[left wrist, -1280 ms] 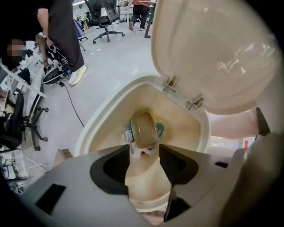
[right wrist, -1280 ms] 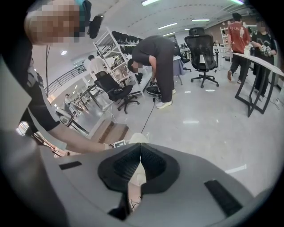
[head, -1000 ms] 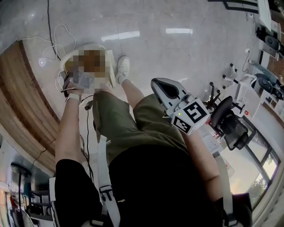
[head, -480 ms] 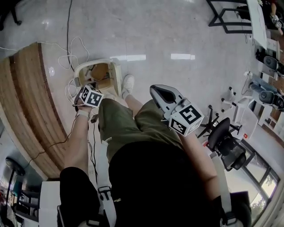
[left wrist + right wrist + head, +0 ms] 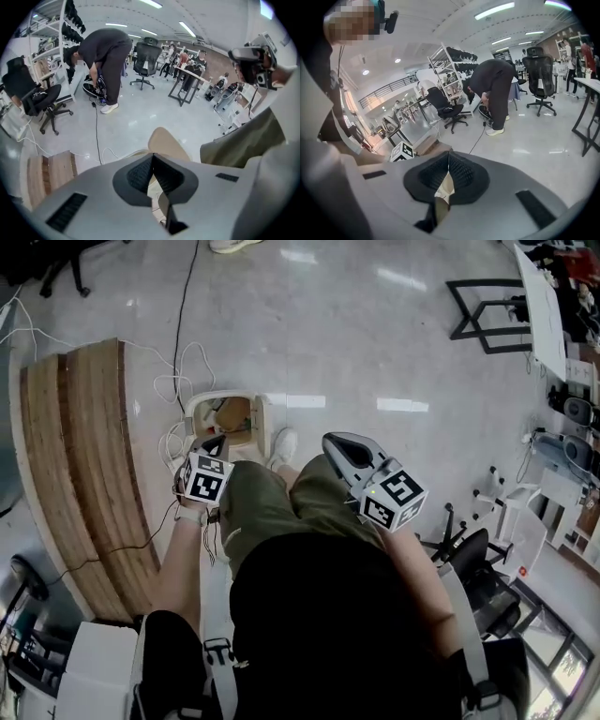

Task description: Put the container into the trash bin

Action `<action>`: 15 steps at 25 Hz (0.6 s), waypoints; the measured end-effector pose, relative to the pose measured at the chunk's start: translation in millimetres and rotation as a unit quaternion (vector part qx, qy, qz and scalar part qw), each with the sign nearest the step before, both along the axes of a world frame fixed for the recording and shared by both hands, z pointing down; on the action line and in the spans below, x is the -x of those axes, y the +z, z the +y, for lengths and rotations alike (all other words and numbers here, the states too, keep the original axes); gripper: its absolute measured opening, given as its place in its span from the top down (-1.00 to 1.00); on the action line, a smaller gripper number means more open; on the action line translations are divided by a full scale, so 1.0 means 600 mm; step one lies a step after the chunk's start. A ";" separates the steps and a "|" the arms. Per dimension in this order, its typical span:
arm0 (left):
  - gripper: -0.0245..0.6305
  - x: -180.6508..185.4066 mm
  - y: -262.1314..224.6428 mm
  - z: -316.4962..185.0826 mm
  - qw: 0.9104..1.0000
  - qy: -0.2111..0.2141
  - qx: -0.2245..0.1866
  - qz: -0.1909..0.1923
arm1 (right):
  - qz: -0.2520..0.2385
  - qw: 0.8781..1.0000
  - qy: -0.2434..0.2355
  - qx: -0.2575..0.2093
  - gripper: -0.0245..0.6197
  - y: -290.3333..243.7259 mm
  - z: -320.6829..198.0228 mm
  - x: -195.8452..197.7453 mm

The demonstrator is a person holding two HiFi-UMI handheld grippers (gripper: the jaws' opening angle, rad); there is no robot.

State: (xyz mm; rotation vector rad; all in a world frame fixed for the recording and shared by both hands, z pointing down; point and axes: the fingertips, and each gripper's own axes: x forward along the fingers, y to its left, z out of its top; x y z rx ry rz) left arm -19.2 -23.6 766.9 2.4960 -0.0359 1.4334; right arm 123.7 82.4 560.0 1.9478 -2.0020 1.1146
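A brown container (image 5: 234,414) lies inside the pale trash bin (image 5: 214,396), which stands on the floor just beyond and below the tips of the left tool (image 5: 215,442). There is one container and one bin, and nothing else can be made out inside the bin. There are two tools. The left tool's jaws are pressed together with nothing between them, as its own view shows (image 5: 152,157). The right tool (image 5: 336,442) sits to the left tool's right, across the person's legs and well apart from the bin. Its jaws also meet at the tips and are empty (image 5: 448,157).

One white shoe (image 5: 282,446) stands between the two tools, just beside the bin. White cables (image 5: 178,381) trail over the floor on the bin's far side. A curved wooden top (image 5: 89,456) runs along to the left of the left tool. One office chair (image 5: 469,559) stands to the right of the right tool. Another person (image 5: 105,56) bends over farther off.

A second ago the left hand was down at the bin's mouth. Now the left tool is lifted clear of the bin, with its marker cube facing the head camera. The right tool has risen slightly.
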 end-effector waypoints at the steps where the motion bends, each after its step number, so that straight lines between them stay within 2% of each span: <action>1: 0.90 -0.001 -0.021 -0.002 1.000 -0.011 -0.001 0.011 | 0.000 1.000 -0.003 -0.004 0.88 -0.009 -0.001 0.001; 8: 0.90 -0.008 -0.160 -0.002 0.995 -0.068 -0.005 0.078 | 0.002 0.999 -0.027 -0.037 0.88 -0.075 -0.010 0.005; 15: 0.90 -0.013 -0.286 -0.041 0.982 -0.122 -0.028 0.142 | 0.020 0.996 -0.068 -0.058 0.88 -0.123 -0.048 0.015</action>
